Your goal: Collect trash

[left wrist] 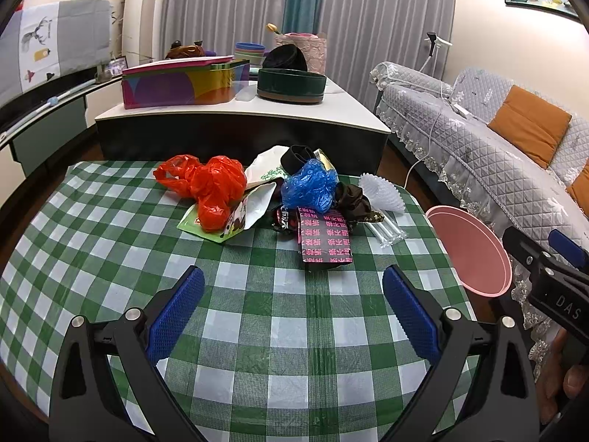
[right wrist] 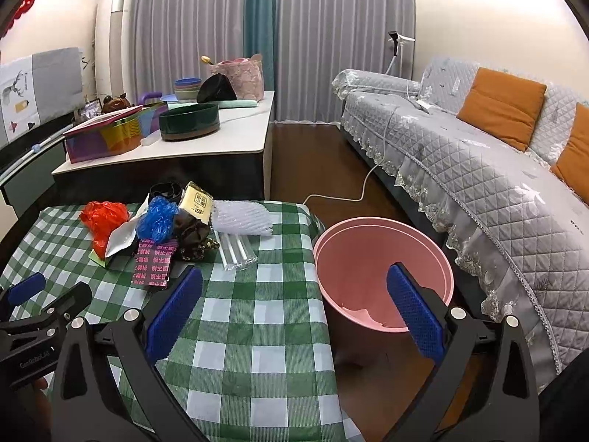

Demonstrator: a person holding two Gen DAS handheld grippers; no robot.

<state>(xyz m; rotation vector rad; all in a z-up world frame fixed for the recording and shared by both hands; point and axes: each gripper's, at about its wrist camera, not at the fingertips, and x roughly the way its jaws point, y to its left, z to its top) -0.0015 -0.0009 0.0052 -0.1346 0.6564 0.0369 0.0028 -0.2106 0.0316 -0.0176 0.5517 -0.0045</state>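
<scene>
A heap of trash lies at the far side of the green checked table (left wrist: 257,313): a red plastic bag (left wrist: 210,184), a blue plastic bag (left wrist: 309,188), a dark wrapper with pink print (left wrist: 324,239), white foam netting (left wrist: 383,193) and clear straws (left wrist: 386,230). The heap also shows in the right wrist view, with the red bag (right wrist: 105,221) and blue bag (right wrist: 156,219). A pink bin (right wrist: 368,269) stands on the floor at the table's right edge. My left gripper (left wrist: 294,313) is open and empty, short of the heap. My right gripper (right wrist: 294,313) is open and empty over the table's right edge beside the bin.
A low white-topped table (left wrist: 239,110) behind carries a coloured tin (left wrist: 184,84) and a dark round box (left wrist: 291,84). A grey quilted sofa (right wrist: 478,184) with orange cushions runs along the right. A white cable (right wrist: 349,195) lies on the wooden floor.
</scene>
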